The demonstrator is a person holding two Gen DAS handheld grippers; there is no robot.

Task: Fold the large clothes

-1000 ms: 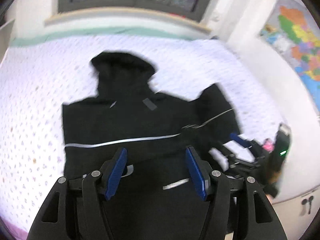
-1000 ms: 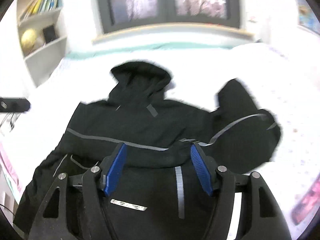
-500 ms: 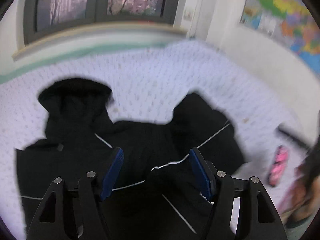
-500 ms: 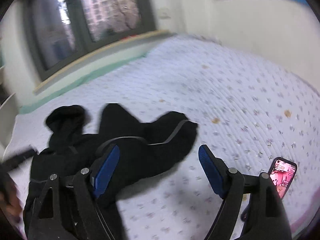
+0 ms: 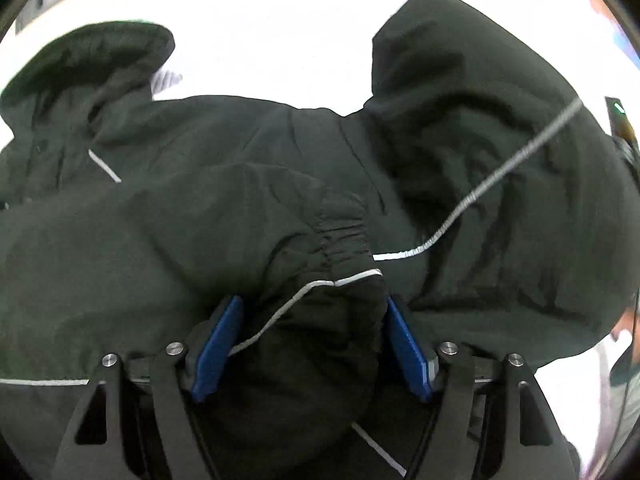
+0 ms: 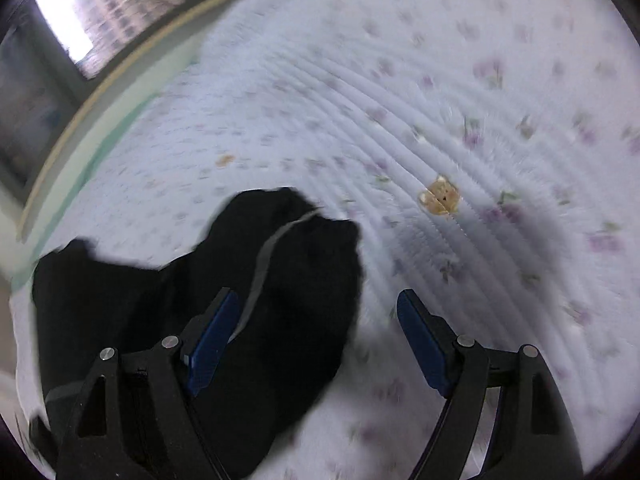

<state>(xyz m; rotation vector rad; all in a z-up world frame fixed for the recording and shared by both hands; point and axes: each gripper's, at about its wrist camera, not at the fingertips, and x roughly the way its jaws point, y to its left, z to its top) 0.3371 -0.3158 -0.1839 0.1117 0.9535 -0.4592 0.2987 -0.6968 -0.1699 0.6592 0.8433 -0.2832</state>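
both tools [image 5: 312, 312] [image 6: 316, 312] spread wide over black jacket [image 5: 200, 220], left opening.

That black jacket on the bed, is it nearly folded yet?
Hardly begun. The black jacket lies spread on the bedspread, hood out flat, and one sleeve sticks out sideways. In hand: the left hand-held gripper is opening with a gathered cuff between its fingers; the right hand-held gripper, also open, straddles the sleeve's edge. Every fold is left.

A jacket [image 5: 280, 184] lies spread on a bedspread [image 6: 460, 120], its hood [image 5: 84, 64] at far left, one sleeve [image 6: 288, 280] reaching right, and a window [image 6: 104, 12] beyond the bed's far edge.
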